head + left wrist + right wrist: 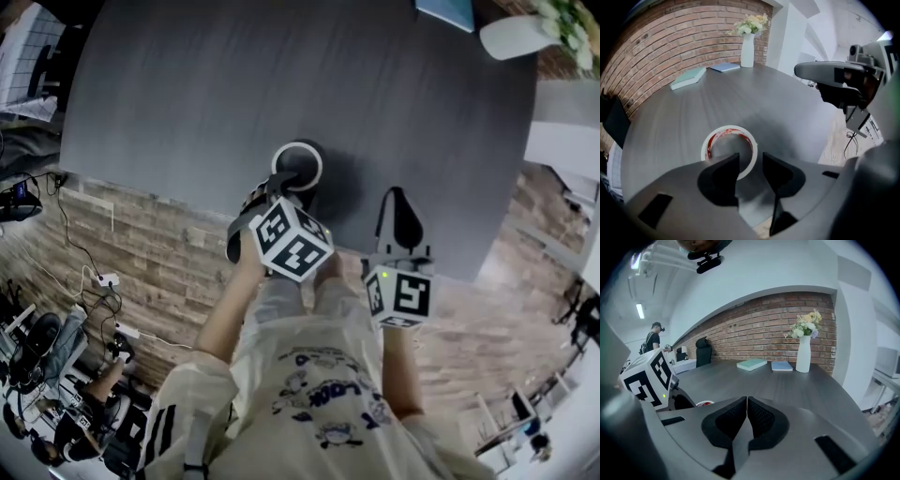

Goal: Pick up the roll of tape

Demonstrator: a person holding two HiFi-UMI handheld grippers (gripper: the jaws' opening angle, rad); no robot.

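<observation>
A white roll of tape [315,157] with a red inner lining lies flat on the dark grey round table [187,94], near its front edge. My left gripper [284,184] points steeply down right over it. In the left gripper view the roll [730,128] sits just beyond the open left gripper [750,159], and its near rim runs behind the left fingertip [730,165]; nothing is pinched. My right gripper [399,208] hovers to the right with its jaws shut and empty, as the right gripper view [747,401] shows. A sliver of the roll [704,403] peeks out there.
A white vase with flowers [747,47] and two books [688,77] [724,67] stand at the table's far side by a brick wall. The table's front edge [281,239] is close below my grippers. Cables and chairs crowd the floor at left [56,356]. A person [652,341] stands far off.
</observation>
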